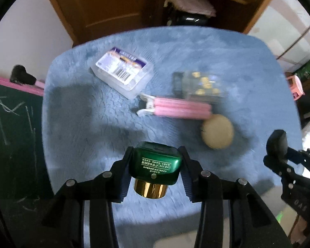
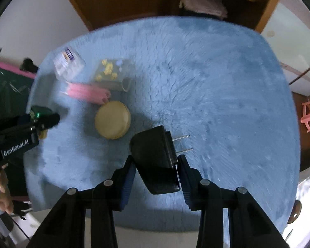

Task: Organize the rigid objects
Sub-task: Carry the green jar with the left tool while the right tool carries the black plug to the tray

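Left gripper [image 1: 156, 165]: clamped on green bottle [image 1: 155, 163] with gold cap, raised over near edge of blue plush mat [image 1: 76, 128]. Right gripper [image 2: 157, 165]: clamped on black plug adapter [image 2: 155, 157]; its two prongs show only in the right wrist view. Beyond, on mat: clear labelled box [image 1: 122, 72], clear case of yellow pieces [image 1: 200, 84], pink clip [image 1: 175, 108], round beige tin [image 1: 217, 131]. Far: brown wooden door [image 1: 105, 2].

A glossy green bottle [image 1: 155, 164] carries white lettering and a shiny gold cap, and the plug adapter [image 2: 155, 161] is plain black with silvery prongs. On the pale blue fuzzy mat [image 2: 217, 82] lie pink rods [image 1: 181, 108], a tan round case [image 2: 112, 122], a clear box [image 1: 123, 71] with a purple-and-white barcoded label, and a clear box of yellow bits [image 2: 110, 73].
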